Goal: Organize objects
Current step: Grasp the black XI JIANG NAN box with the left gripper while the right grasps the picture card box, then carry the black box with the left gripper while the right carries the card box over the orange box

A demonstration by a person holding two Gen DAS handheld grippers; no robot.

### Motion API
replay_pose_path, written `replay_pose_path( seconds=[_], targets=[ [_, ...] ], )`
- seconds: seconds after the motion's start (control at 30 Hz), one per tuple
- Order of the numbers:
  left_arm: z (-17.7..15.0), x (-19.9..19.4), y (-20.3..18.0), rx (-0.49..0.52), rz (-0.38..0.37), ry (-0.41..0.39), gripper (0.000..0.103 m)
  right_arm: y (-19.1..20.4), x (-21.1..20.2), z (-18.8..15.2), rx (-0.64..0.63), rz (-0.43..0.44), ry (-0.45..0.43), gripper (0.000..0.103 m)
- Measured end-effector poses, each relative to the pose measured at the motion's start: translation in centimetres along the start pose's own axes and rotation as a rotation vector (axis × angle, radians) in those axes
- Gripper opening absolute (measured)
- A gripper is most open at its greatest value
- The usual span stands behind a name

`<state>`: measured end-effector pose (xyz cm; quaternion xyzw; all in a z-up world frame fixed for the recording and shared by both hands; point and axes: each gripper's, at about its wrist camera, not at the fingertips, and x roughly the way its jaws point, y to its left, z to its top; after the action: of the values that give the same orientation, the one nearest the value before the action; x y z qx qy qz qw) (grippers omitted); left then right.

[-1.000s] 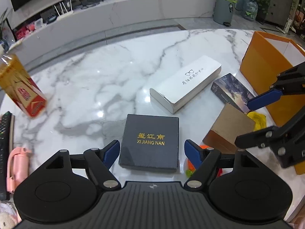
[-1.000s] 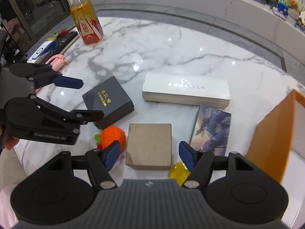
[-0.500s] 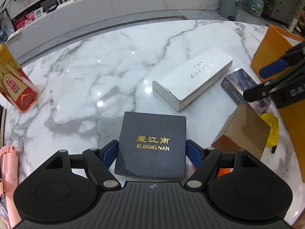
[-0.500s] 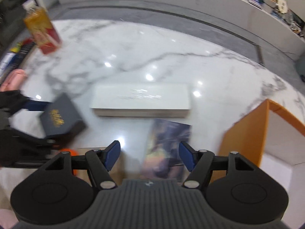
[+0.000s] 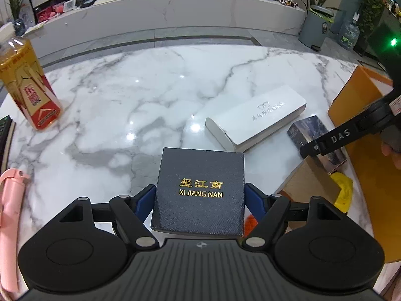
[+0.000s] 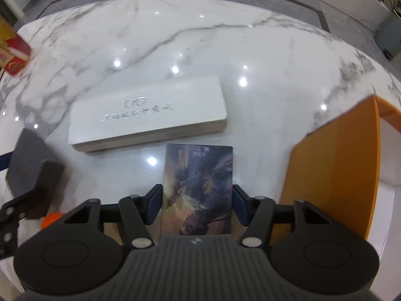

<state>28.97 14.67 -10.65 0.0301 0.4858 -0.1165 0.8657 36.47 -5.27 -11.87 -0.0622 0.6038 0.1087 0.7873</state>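
In the left wrist view a dark box [image 5: 200, 188] with gold lettering "XI JIANG NAN" sits between my left gripper's [image 5: 200, 200] blue pads, which press on its two sides. From the right wrist view the same dark box [image 6: 32, 170] shows at the left edge. My right gripper [image 6: 198, 200] points down over a small picture-printed box [image 6: 198, 183] lying on the marble table [image 6: 200, 50]. Its jaws are closing with that box between them. The pads stand right at its long sides, and I see no firm press.
A long white glasses case [image 5: 255, 118] lies behind both boxes. An open orange box [image 6: 333, 170] stands on the right. A brown box [image 5: 310, 188], a yellow object [image 5: 343, 195] and an orange knitted thing [image 6: 51, 219] lie nearby. A drink bottle [image 5: 27, 87] and a pink item [image 5: 10, 225] are at the left.
My left pads closed in from a gap onto the dark box's sides. My right gripper swung from over the brown box to the picture box, came lower, and its jaws narrowed.
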Motion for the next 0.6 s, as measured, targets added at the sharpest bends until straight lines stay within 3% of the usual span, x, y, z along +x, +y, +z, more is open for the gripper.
replay_pose_path(
  seconds=[0.23, 0.6],
  targets=[
    [0.1, -4.1, -1.4, -0.025, -0.033, -0.073, 0.088, -0.1, -1.7, -0.7, 0.042, 0.050, -0.065, 0.059],
    [1.4, -10.4, -9.0, 0.072, -0.119, -0.163, 0.088, -3.1, -12.5, -5.5, 0.129, 0.219, -0.290, 0.059]
  ],
)
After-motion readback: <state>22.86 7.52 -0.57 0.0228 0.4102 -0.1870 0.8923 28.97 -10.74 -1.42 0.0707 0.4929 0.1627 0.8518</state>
